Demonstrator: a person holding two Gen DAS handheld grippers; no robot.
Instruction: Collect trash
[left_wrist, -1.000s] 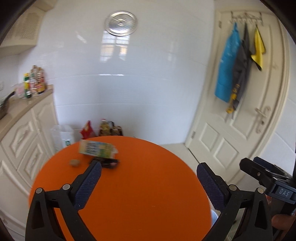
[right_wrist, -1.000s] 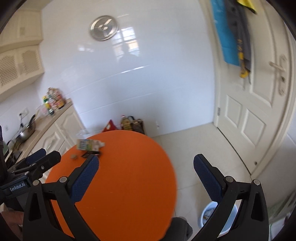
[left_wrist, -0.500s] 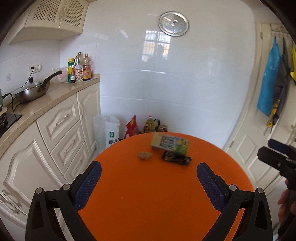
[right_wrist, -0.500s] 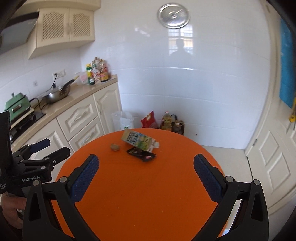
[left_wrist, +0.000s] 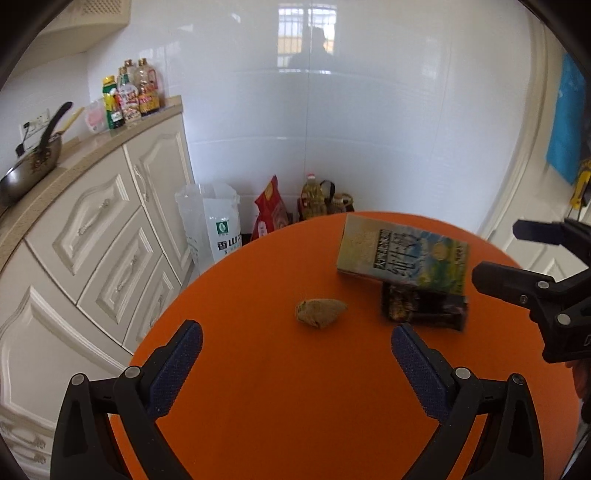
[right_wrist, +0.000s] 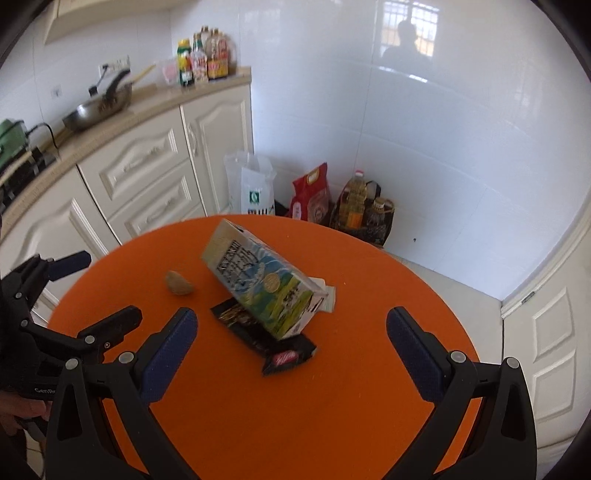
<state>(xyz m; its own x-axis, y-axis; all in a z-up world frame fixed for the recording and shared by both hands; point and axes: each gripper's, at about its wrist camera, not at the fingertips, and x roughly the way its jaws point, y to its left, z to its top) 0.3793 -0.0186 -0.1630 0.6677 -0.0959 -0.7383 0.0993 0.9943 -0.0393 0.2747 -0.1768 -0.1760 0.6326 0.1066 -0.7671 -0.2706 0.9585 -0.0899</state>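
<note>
Since the earlier frames both cameras have swung down and closed in on the round orange worktop (left_wrist: 280, 406), so the trash now fills the middle of each view instead of sitting small and far off. In the left wrist view, the left gripper (left_wrist: 297, 363) stands wide with nothing between its pads, and the crumpled brown scrap (left_wrist: 320, 312) lies just ahead of its gap; the milk carton (left_wrist: 404, 254) lies to the right, its near edge over the dark snack wrapper (left_wrist: 424, 309), and the right gripper (left_wrist: 495, 254) reaches in beside them. In the right wrist view, the right gripper (right_wrist: 291, 341) is likewise spread wide and empty, with the milk carton (right_wrist: 264, 286) tipped across the dark snack wrapper (right_wrist: 280, 349) directly ahead and the crumpled brown scrap (right_wrist: 179, 283) off to the left near the left gripper (right_wrist: 94, 288). The approach looks nearly finished: each gripper is lined up on its own piece, and nothing is yet picked up.
</note>
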